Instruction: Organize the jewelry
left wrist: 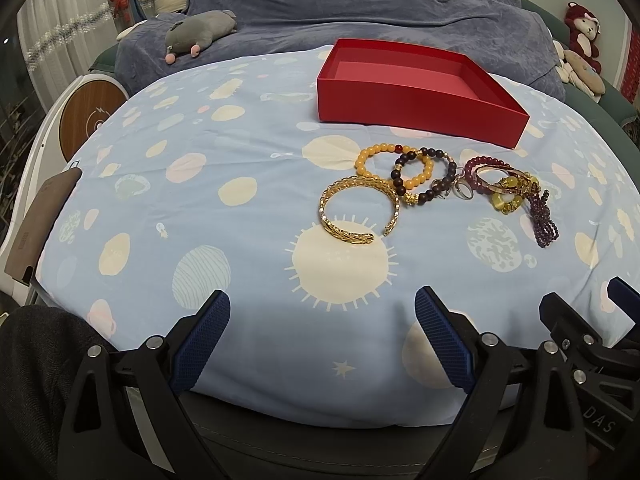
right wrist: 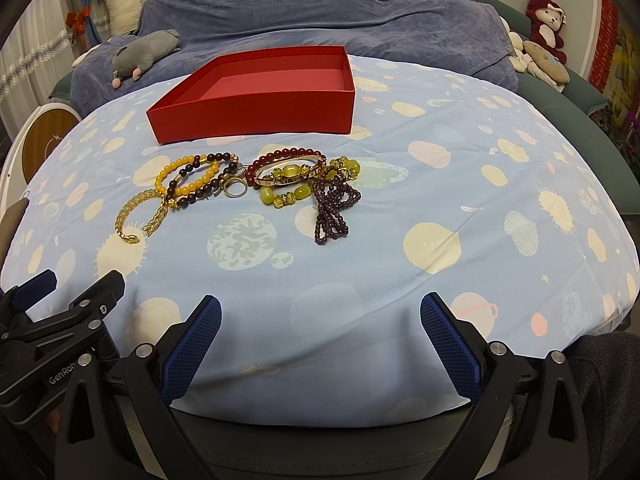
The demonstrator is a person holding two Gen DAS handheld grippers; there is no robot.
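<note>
An empty red box (left wrist: 416,108) (right wrist: 256,114) sits on the far part of a blue patterned cloth. In front of it lies a cluster of jewelry: a gold chain bangle (left wrist: 356,210) (right wrist: 138,214), an orange bead bracelet (left wrist: 362,160) (right wrist: 176,174), a dark bead bracelet (left wrist: 450,178) (right wrist: 200,196), a ring (left wrist: 464,191) (right wrist: 236,190), a red bead bracelet (left wrist: 474,164) (right wrist: 288,155), yellow bead bracelets (left wrist: 510,200) (right wrist: 296,194) and purple bead strands (left wrist: 544,220) (right wrist: 334,212). My left gripper (left wrist: 322,304) and right gripper (right wrist: 320,308) are open and empty, near the cloth's front edge.
The blue cloth (left wrist: 200,200) (right wrist: 480,200) covers a rounded table. Behind it is a sofa under a grey-blue blanket (left wrist: 360,0) with a grey plush (left wrist: 200,34) and other plush toys (right wrist: 546,26). A round wooden-faced device (left wrist: 90,114) stands at left.
</note>
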